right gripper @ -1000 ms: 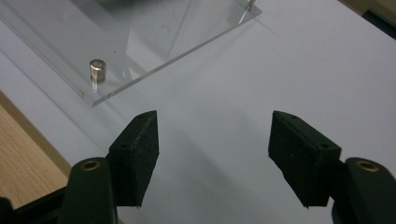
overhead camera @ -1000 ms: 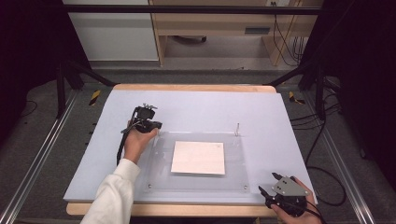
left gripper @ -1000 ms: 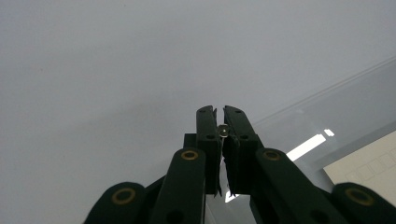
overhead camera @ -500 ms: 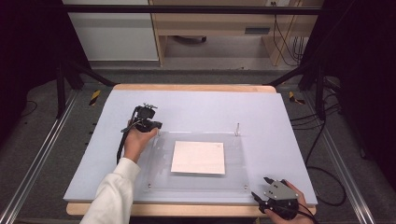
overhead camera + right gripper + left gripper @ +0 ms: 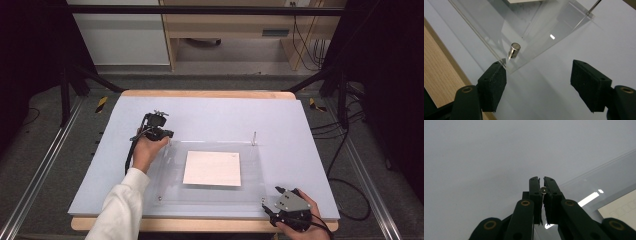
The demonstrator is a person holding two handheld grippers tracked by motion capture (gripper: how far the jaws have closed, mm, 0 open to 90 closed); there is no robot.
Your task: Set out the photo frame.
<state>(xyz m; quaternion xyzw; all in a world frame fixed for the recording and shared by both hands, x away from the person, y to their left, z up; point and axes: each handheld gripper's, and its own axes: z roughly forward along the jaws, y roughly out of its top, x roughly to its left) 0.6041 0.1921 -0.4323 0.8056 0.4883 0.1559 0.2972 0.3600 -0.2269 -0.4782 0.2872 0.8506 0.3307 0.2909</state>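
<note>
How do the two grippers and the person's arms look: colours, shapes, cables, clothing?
Both grippers are black. The left gripper has a black cable trailing along a white sleeve. The right gripper carries a grey three-cornered plate. Its jaws are blocky black pads on arms with brass-coloured rivets.

A fixed high view looks forward and down over the blue-grey table mat [image 5: 215, 115], taking in the whole clear acrylic panel [image 5: 210, 200]. The left gripper view, close in, looks along its jaws at the panel's far-left corner; the right gripper view hangs close over the near-right corner [image 5: 507, 67] and its steel standoff [image 5: 514, 50].
</note>
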